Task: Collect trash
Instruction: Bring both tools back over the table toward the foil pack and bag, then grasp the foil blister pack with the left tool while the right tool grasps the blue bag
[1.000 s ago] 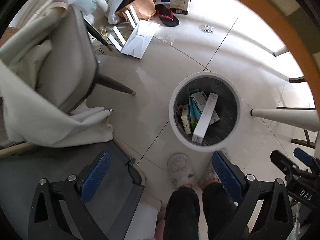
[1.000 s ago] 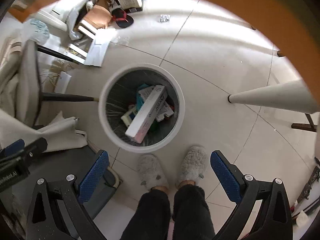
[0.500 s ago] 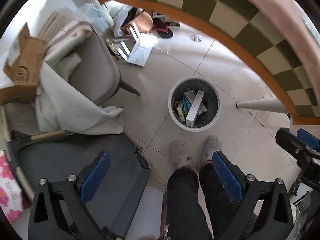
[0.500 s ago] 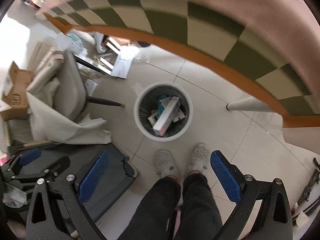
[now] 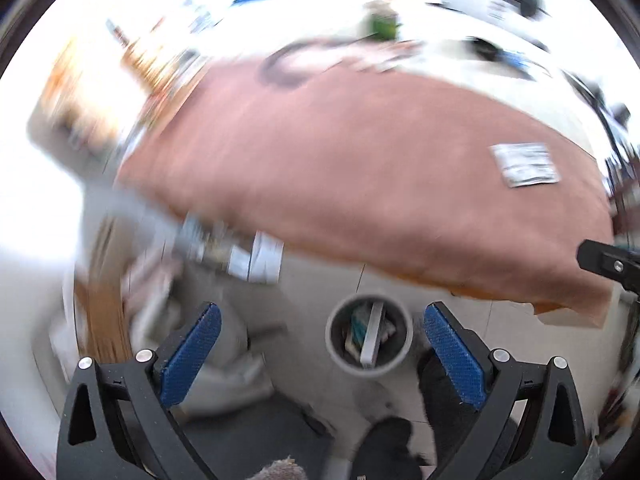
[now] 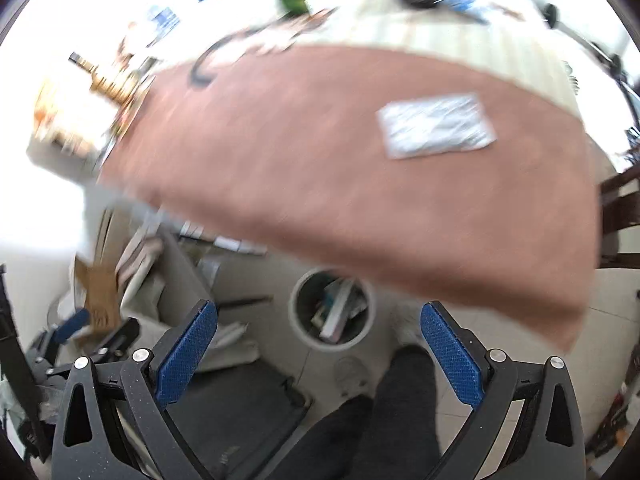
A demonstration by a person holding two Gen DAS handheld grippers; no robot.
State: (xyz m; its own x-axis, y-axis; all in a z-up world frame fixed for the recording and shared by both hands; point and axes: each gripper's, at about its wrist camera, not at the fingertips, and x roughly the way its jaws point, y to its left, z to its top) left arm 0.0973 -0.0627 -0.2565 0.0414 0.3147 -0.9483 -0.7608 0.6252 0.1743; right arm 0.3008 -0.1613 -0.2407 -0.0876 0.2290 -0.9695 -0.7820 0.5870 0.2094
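**Both grippers empty above the bench, one foil packet left on the cloth**

The left gripper (image 5: 318, 354) has its jaws spread wide with nothing between the blue pads; the right gripper (image 6: 318, 352) stands the same, wide apart and holding nothing. Both views are smeared by motion blur, so fine detail is poor.

A flat silvery packet (image 6: 436, 126), probably a foil blister sheet, lies on the pink cloth of the bench (image 6: 320, 168), toward the right side and well apart from either gripper; in the left wrist view the same packet (image 5: 526, 164) sits near the bench's right edge (image 5: 360, 152).

On the tiled floor below the bench's near edge stands a round white waste bin (image 6: 298, 320) with a dark liner; it holds several boxes, among them a long white carton (image 5: 371, 338) leaning upright against the others. The bin (image 5: 334, 346) shows between the pads in both views.

The person's dark trouser legs (image 6: 384, 412) stand just beside the bin; a grey chair seat (image 6: 240, 404) is to its left.
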